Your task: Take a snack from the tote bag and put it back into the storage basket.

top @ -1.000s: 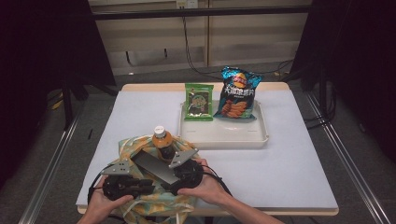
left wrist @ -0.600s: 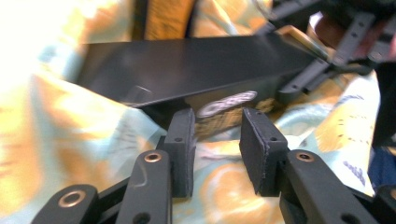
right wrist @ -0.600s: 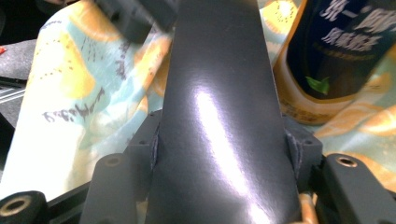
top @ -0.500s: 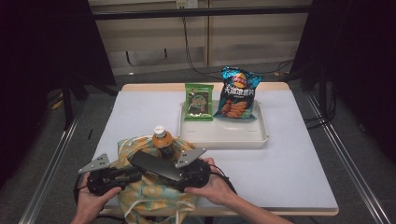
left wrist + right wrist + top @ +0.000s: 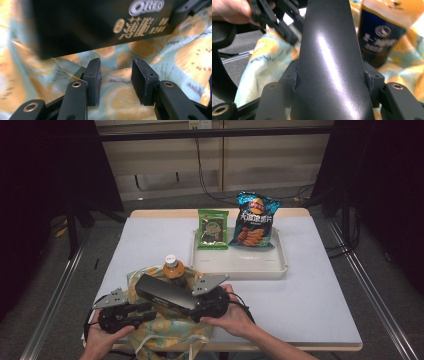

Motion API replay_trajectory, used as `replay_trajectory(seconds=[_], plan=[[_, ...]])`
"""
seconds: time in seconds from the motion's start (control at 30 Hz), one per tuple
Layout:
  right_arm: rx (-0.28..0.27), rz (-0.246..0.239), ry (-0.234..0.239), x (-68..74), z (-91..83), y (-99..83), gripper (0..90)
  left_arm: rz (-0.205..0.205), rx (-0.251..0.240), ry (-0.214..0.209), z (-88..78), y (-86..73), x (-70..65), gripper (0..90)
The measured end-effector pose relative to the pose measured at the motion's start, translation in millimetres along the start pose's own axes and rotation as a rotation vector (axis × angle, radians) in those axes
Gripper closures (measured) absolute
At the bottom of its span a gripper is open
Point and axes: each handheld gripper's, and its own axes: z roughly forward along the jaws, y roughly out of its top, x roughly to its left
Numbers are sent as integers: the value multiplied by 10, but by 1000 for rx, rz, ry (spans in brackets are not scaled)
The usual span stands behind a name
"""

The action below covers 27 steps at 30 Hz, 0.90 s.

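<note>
Box trouble could come first. The black cookie box [image 5: 165,293] hangs in the air over the fruit-print cloth bag [image 5: 165,330], near the front edge of the table [image 5: 310,290], towards its front left corner. The right hand-held gripper [image 5: 332,82] pinches one end of the box, and its jaws have just been closing on it. The box is long and smooth, and only that one end is held. I think the far end could dip, or the whole box could slide out and drop.

The left hand-held gripper [image 5: 115,80] sits just below the box with its jaws spread and nothing between them, only the bag's cloth under them. Its jaws have just been opening. If it lets the bag sag, the mouth may fold flat, and the box could catch on the cloth.

An orange juice bottle [image 5: 172,270] stands in the bag, close behind the box. A bump from the box could knock it over.

Farther back, a white tray [image 5: 240,267] holds a green snack pack [image 5: 212,229] and a blue chip bag [image 5: 254,220], well apart from all this.
</note>
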Motion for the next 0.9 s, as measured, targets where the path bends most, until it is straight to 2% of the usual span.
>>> replay_trajectory(seconds=[0.17,0.3,0.4,0.6,0.8,0.9], plan=[[-58,2,18,6,47,145,431,15,40,1,36,-10,-8,595],[-92,-6,38,-3,21,307,431,10,37,-6,46,-18,0,595],[-87,-14,46,-16,-17,390,432,15,33,-2,41,-18,-1,595],[-82,-13,55,-95,-120,358,432,17,-17,5,14,-12,7,493],[-76,-15,75,-129,-237,291,432,19,-69,34,-33,-11,5,424],[-75,-15,76,-151,-281,262,432,18,-97,61,-47,4,-5,344]])
